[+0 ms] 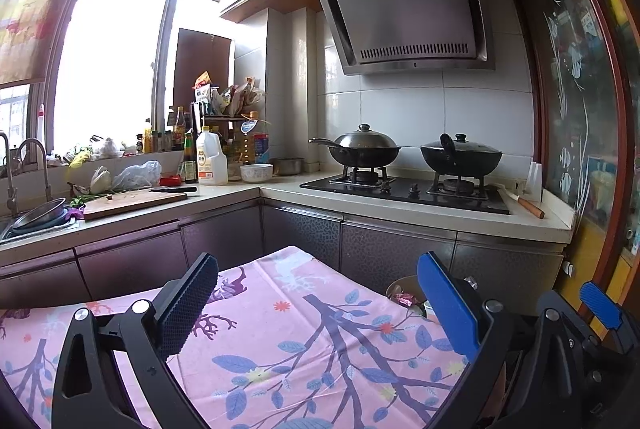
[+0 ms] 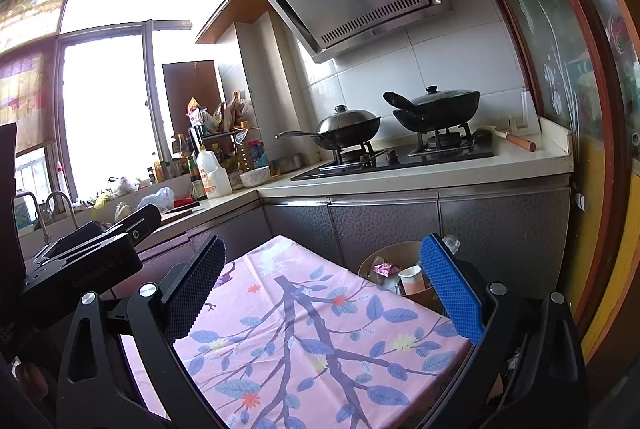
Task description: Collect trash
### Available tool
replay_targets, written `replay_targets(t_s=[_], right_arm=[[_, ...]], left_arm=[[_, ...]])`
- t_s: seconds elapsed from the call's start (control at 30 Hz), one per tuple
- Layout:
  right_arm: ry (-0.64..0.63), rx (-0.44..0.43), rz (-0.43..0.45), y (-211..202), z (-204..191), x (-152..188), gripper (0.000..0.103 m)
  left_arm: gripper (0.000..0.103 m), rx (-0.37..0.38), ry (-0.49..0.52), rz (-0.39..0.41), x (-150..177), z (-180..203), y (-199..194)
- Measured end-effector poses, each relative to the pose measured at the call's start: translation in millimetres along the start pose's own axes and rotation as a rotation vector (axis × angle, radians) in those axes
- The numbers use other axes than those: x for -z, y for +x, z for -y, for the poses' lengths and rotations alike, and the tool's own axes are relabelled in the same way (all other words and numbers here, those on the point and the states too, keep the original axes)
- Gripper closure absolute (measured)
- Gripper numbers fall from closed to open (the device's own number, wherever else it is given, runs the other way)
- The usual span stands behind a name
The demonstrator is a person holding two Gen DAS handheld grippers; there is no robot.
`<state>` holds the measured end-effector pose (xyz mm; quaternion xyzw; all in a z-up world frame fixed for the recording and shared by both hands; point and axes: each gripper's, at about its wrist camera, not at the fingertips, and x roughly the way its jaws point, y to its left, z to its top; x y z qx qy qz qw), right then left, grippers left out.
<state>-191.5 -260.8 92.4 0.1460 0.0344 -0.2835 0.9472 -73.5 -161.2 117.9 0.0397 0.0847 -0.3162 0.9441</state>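
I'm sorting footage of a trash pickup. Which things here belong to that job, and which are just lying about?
Part of the job:
- trash bin beyond the table's far right corner
- paper cup and crumpled pink wrapper in it
- left hand-held gripper and right hand-held gripper, both open and empty

Just lying about:
- two lidded woks
- cutting board
- white jug
- flowered tablecloth

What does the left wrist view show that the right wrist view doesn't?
Only the left wrist view shows the steel bowl in the sink and the whole wooden cutting board. Only the right wrist view shows the white paper cup inside the round trash bin. Both share the pink floral tablecloth, the two lidded black woks on the hob, and open, empty grippers: left gripper, right gripper.
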Motion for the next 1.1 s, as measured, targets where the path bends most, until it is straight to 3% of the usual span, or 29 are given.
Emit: replay_targets(t_s=[0.7, 1.1], right_arm=[[0.002, 0.0, -0.009, -0.6, -0.5, 5.6, 0.006], [0.009, 0.003, -0.021, 0.5, 1.4, 8.8, 0.006]], left_arm=[[0.004, 0.008, 0.014, 0.005, 1.0, -0.9, 1.2], [0.004, 0.021, 0.002, -0.039, 11.2, -9.4, 11.7]])
